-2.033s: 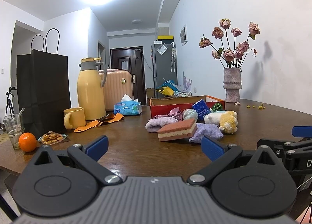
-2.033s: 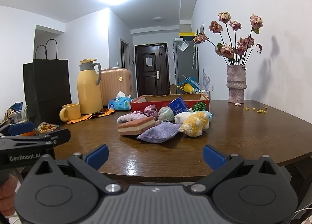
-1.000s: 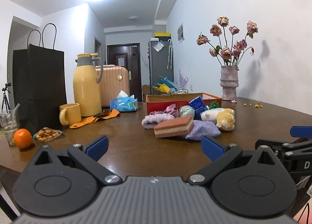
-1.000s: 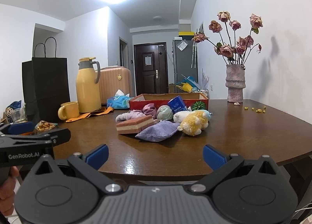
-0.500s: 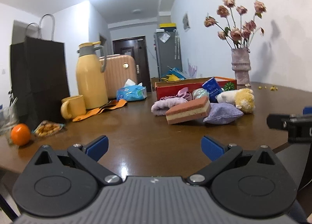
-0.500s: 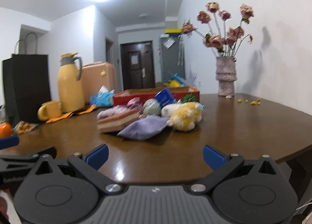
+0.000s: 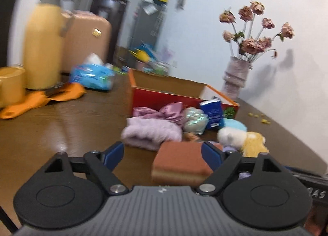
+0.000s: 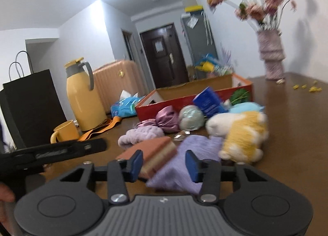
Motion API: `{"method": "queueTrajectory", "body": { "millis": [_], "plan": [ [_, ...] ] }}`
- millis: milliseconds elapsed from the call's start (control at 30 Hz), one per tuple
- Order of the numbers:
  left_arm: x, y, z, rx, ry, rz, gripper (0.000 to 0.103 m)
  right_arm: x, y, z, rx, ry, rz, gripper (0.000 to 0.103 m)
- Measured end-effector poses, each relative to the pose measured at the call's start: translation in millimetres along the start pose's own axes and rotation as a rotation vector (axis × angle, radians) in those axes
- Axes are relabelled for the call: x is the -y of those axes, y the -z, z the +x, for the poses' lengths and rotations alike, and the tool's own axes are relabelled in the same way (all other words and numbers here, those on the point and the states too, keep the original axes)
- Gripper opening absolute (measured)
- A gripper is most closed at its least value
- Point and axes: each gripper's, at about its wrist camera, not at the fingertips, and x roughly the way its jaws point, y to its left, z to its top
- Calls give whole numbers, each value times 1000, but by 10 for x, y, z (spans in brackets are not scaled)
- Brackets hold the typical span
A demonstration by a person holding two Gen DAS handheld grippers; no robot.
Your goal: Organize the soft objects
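Left wrist view: the brown table (image 7: 61, 129) carries a red box (image 7: 180, 94) at 12 o'clock, with soft objects heaped before it. Left gripper (image 7: 164, 154) is spread wide, the layered sponge (image 7: 182, 162) between its fingers. Right gripper (image 8: 164, 164), jaws apart, hovers over the purple pouch (image 8: 184, 166).

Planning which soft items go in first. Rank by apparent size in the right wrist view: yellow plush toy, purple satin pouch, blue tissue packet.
1. Yellow plush toy, though nearest the camera.
2-3. Purple satin pouch and blue tissue packet: too alike.
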Motion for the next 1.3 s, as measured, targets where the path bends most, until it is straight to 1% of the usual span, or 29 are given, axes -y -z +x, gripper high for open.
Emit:
{"method": "queueTrajectory", "body": {
  "millis": [33,67,100,133,167,200,233,267,300,333,433,567,733,833,933,1000,1067,1133,1200,1300],
  "plan": [
    [-53,-39,141,-34,25,-16,82,-5,-49,123,-10,-8,17,43],
    [-111,-59,259,-71,46,-42,77,-20,-64,206,-15,0,15,44],
    [-186,-71,379,-113,71,-77,65,-38,-92,308,-27,18,15,44],
    [-240,-70,460,-145,94,-112,58,-42,-106,391,-42,35,11,44],
    [-298,-57,535,-180,126,-150,45,-42,-120,472,-59,44,19,44],
    [-352,-36,585,-208,161,-192,40,-18,-116,530,-76,39,39,43],
    [-405,-13,610,-220,192,-231,40,8,-107,571,-96,25,64,40],
    [-437,5,616,-226,207,-262,39,39,-83,610,-120,17,84,35],
    [-460,23,612,-230,213,-283,39,47,-69,640,-129,15,92,35],
    [-471,22,596,-232,219,-296,39,48,-61,657,-129,20,92,35],
    [-480,22,515,-246,204,-332,33,51,-78,655,-126,6,97,29],
    [-344,6,170,-199,185,-304,31,50,-118,490,-102,-41,93,26],
    [-161,45,-206,-149,168,-284,29,7,-154,205,-68,-89,69,26],
    [-56,1,-328,-119,165,-273,28,0,-202,66,-45,-106,59,26],
    [23,-91,-335,-89,167,-264,27,23,-313,0,-26,-117,52,26],
    [72,-225,-249,-81,164,-256,27,59,-460,42,-31,-120,53,26],
    [91,-437,-102,-78,167,-256,27,88,-667,146,-26,-121,37,26],
    [50,-730,104,-71,181,-288,27,121,-955,312,-22,-122,15,26],
    [3,-1079,369,-61,193,-296,27,152,-1305,540,-13,-126,-12,26],
    [-130,-1536,886,-64,176,-290,26,222,-1853,1088,-41,-117,-36,26]
  ]
}}
